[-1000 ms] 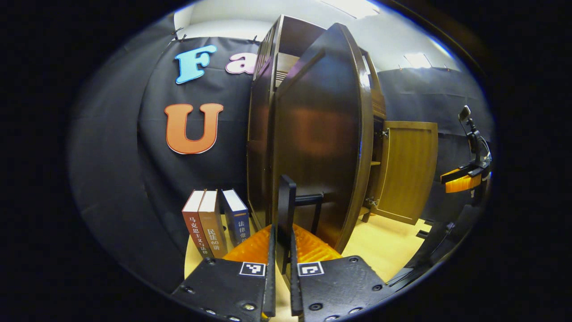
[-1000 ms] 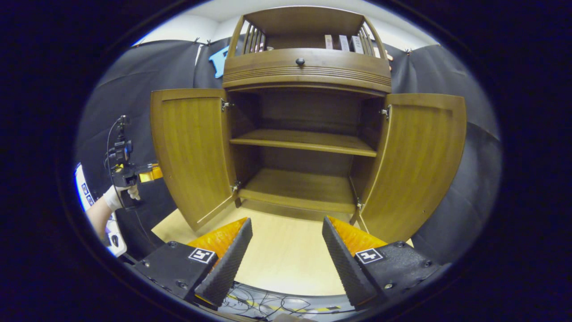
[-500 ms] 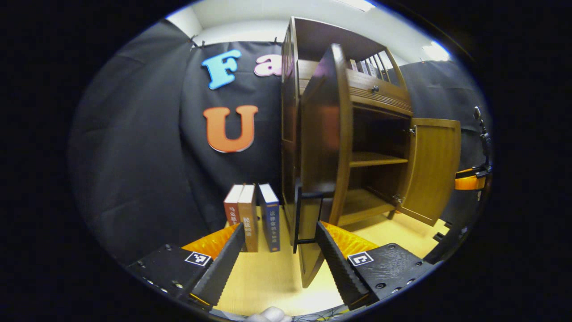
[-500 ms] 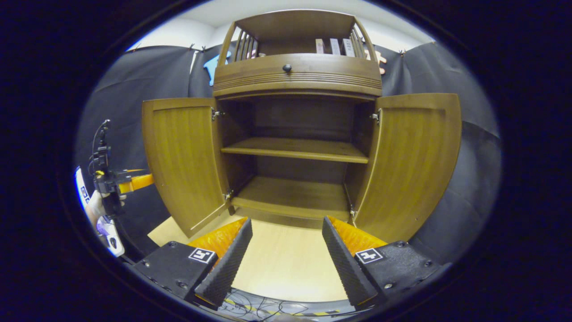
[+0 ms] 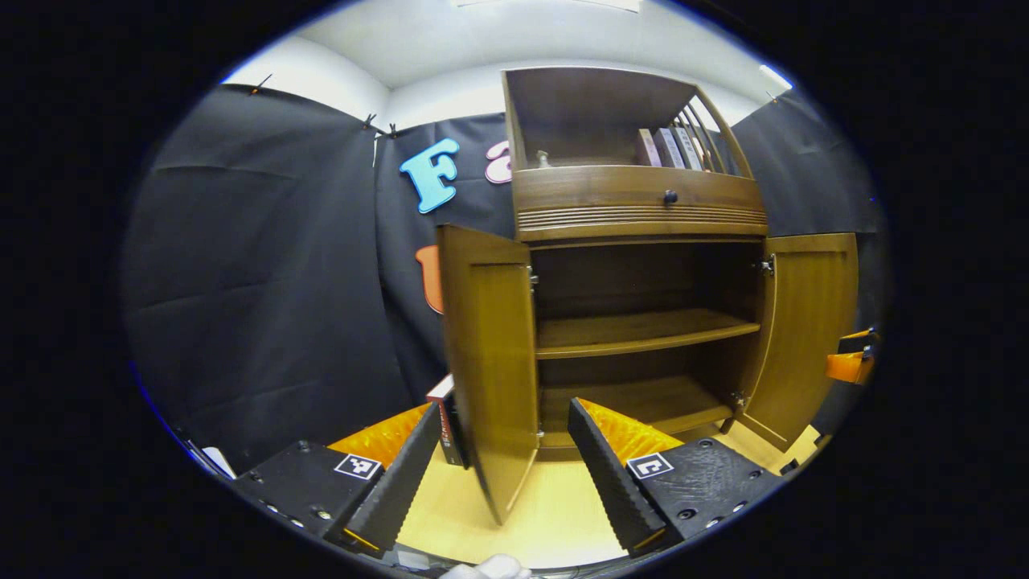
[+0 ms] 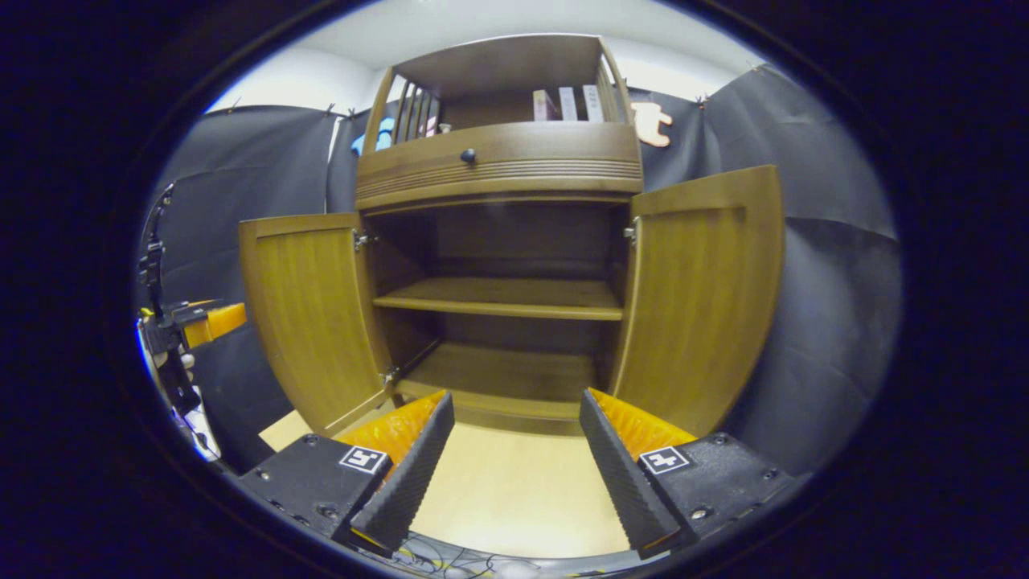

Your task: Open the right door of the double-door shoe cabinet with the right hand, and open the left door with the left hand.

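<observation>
The left gripper [image 5: 502, 458] is released, its fingers spread with nothing between them. A second ago it was clenched on the dark handle of the left door; half a second ago it had already let go beside that handle, and it has since drawn back to face the cabinet front. Just beyond it, from 12 toward 11 o'clock, the brown wooden left door [image 5: 490, 370] of the double-door shoe cabinet [image 5: 635, 209] stands swung wide, edge toward the camera, with a small stack of upright books [image 5: 447, 422] behind its lower corner on the pale wooden desk [image 5: 555, 515].

The right gripper [image 6: 514, 458] is likewise released and holds nothing, hanging above the desk at the cabinet's foot. From it, the brown wooden right door [image 6: 699, 297] stands wide open at 1 o'clock and the left door [image 6: 309, 314] at 11 o'clock, with two bare shelves [image 6: 498, 297] between them. Its aim has drifted slightly over the last second.

With both doors open and both grippers free, the task looks complete; only a retreat seems left.
</observation>
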`<act>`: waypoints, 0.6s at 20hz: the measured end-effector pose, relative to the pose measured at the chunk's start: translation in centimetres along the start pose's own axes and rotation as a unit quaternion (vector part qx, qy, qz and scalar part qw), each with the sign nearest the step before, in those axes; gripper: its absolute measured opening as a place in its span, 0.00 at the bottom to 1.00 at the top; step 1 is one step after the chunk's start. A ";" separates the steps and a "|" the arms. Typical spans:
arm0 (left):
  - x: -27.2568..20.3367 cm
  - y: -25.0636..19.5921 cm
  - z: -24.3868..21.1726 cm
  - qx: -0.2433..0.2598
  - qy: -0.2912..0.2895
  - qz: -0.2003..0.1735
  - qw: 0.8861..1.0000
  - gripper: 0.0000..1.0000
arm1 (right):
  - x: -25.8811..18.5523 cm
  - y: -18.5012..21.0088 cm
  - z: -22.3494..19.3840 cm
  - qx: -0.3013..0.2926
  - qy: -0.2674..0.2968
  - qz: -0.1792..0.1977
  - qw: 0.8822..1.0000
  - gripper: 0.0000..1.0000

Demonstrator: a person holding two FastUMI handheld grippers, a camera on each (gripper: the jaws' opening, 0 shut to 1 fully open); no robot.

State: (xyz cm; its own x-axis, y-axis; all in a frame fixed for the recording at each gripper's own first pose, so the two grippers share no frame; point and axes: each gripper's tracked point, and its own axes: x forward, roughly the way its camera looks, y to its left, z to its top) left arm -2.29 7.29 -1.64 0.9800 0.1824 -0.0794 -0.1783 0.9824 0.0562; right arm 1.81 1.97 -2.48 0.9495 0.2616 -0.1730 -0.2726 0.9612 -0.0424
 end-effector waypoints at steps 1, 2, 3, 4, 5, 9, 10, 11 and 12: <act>-0.2 -1.9 0.3 -0.004 -0.001 -0.010 1.000 0.96 | -0.2 -1.2 0.5 0.002 -0.004 -0.010 1.000 0.99; -0.3 -3.8 0.3 -0.005 0.002 -0.018 1.000 0.96 | -0.3 -2.3 0.8 0.005 -0.010 -0.020 1.000 0.99; -0.6 -5.7 0.2 -0.003 0.005 -0.027 1.000 0.96 | -0.5 -3.1 1.2 0.008 -0.016 -0.026 1.000 1.00; -0.7 -7.3 0.4 -0.002 0.005 -0.035 0.999 0.96 | -1.3 -3.6 0.9 0.012 -0.022 -0.029 0.999 0.99; -0.6 -8.8 0.6 -0.003 0.006 -0.045 0.999 0.96 | -1.5 -4.2 1.2 0.016 -0.027 -0.032 0.999 0.99; -1.1 -12.6 1.4 -0.008 0.003 -0.069 0.998 0.96 | -2.0 -5.4 1.6 0.021 -0.041 -0.035 0.998 0.99; -1.1 -13.3 1.6 -0.006 0.002 -0.074 0.997 0.96 | -2.1 -5.5 1.7 0.021 -0.044 -0.036 0.998 0.99; -1.2 -13.6 1.7 -0.003 0.001 -0.075 0.997 0.96 | -2.2 -5.6 1.9 0.020 -0.047 -0.037 0.998 0.99; -1.3 -13.8 1.7 0.000 0.000 -0.077 0.997 0.96 | -2.2 -5.6 2.0 0.019 -0.049 -0.038 0.998 0.99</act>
State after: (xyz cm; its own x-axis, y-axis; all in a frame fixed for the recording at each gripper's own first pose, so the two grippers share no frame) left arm -0.93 -6.59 -0.60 0.9957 0.0293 -0.0876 -0.0256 0.9987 0.0431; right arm 1.58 -3.80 0.07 0.9784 0.1928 -0.0743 -0.1944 0.9808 -0.0137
